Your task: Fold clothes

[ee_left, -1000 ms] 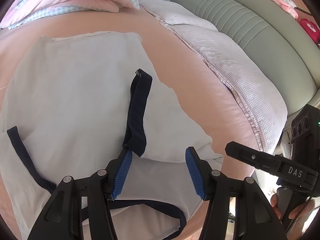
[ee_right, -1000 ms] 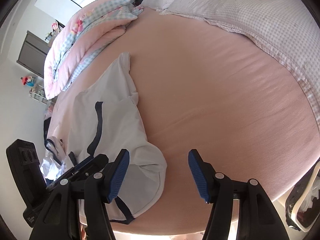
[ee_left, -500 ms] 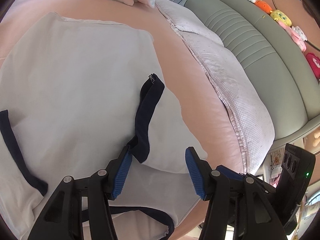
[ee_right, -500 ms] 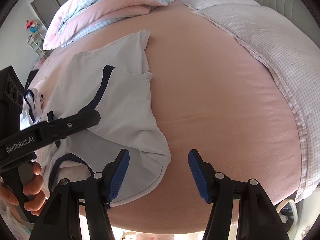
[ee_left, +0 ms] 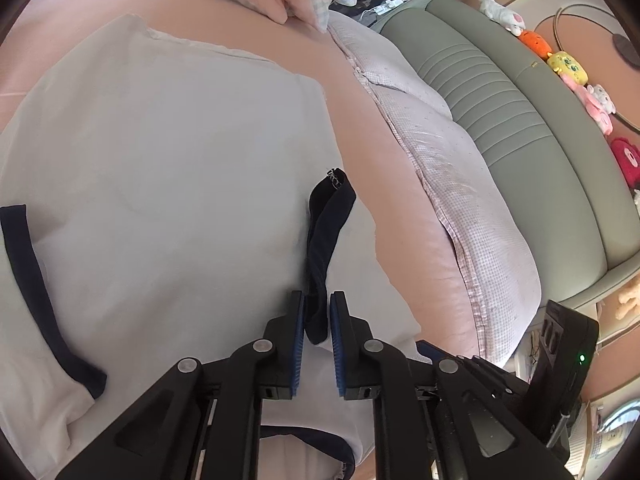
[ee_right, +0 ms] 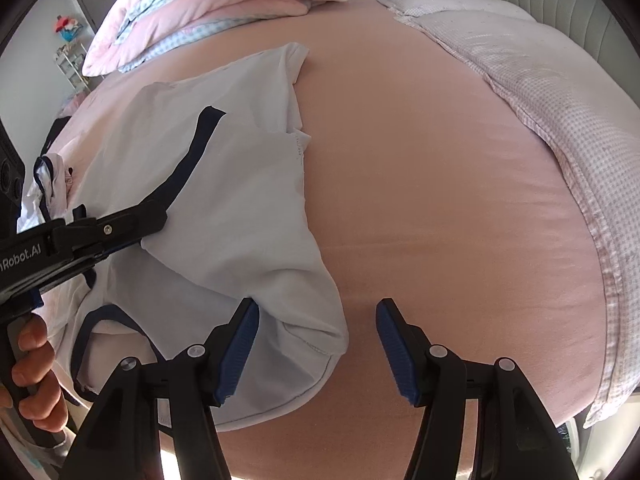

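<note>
A white T-shirt (ee_left: 160,160) with navy trim lies spread on the pink bed sheet (ee_right: 440,200). Its sleeve is folded over, so the navy sleeve band (ee_left: 326,220) runs straight up from my left gripper (ee_left: 317,316). That gripper's jaws are closing and the blue pads pinch the lower end of the band. In the right wrist view the left gripper (ee_right: 154,220) reaches in from the left across the shirt (ee_right: 240,200). My right gripper (ee_right: 318,328) is closing. The shirt's bunched near corner (ee_right: 308,320) lies between its pads, which do not press on it.
Folded pink and blue checked duvets (ee_right: 200,8) are stacked at the far end of the bed. A lilac checked blanket (ee_right: 560,120) runs along the right side against a green padded headboard (ee_left: 500,112) topped with plush toys (ee_left: 568,68). A hand (ee_right: 36,380) holds the left gripper's handle.
The left jaws have closed from wide apart onto the navy sleeve band. The right gripper has rolled, moved in over the shirt's near corner, and narrowed slightly.
</note>
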The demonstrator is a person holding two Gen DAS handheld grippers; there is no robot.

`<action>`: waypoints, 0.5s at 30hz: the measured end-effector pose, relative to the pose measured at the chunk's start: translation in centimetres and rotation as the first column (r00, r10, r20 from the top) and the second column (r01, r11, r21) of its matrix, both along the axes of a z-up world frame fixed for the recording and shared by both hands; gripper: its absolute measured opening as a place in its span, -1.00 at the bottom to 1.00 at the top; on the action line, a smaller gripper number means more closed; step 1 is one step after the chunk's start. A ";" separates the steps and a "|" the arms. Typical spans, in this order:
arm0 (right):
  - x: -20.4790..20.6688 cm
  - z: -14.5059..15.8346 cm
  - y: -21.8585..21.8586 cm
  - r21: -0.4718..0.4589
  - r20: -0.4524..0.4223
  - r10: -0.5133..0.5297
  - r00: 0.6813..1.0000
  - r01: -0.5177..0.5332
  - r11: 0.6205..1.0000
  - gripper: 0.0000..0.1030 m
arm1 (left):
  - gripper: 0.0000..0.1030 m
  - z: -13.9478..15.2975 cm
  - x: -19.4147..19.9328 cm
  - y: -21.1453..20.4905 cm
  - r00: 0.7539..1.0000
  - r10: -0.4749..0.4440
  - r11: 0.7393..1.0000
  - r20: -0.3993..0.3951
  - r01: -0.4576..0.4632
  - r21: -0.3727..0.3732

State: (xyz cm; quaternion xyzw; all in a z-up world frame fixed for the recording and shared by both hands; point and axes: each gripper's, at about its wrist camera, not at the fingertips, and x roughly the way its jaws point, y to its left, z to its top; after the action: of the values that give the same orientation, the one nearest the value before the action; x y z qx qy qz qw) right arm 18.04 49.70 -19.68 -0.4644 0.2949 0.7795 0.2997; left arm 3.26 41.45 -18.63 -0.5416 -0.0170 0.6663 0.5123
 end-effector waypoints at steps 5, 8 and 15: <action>0.2 0.0 0.0 -0.002 -0.051 -0.022 0.998 0.022 1.000 -0.47 | -0.85 0.9 1.3 0.2 0.995 -0.025 1.000 -0.092 0.025 -0.002; 0.1 0.2 -0.4 0.009 -0.042 -0.005 0.999 0.006 1.000 -0.61 | -0.86 0.7 1.2 0.0 0.996 -0.016 1.000 -0.093 0.016 -0.008; -0.9 -0.1 -1.2 0.013 0.038 0.057 0.998 -0.058 0.998 -0.72 | -0.88 -0.7 -0.7 -1.6 0.999 0.034 0.999 -0.002 -0.034 -0.027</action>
State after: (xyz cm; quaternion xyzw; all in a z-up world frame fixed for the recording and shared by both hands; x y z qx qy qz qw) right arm 17.19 48.47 -19.80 -0.4851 0.2702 0.7809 0.2860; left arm 2.53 39.85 -19.38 -0.5477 -0.0168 0.6755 0.4933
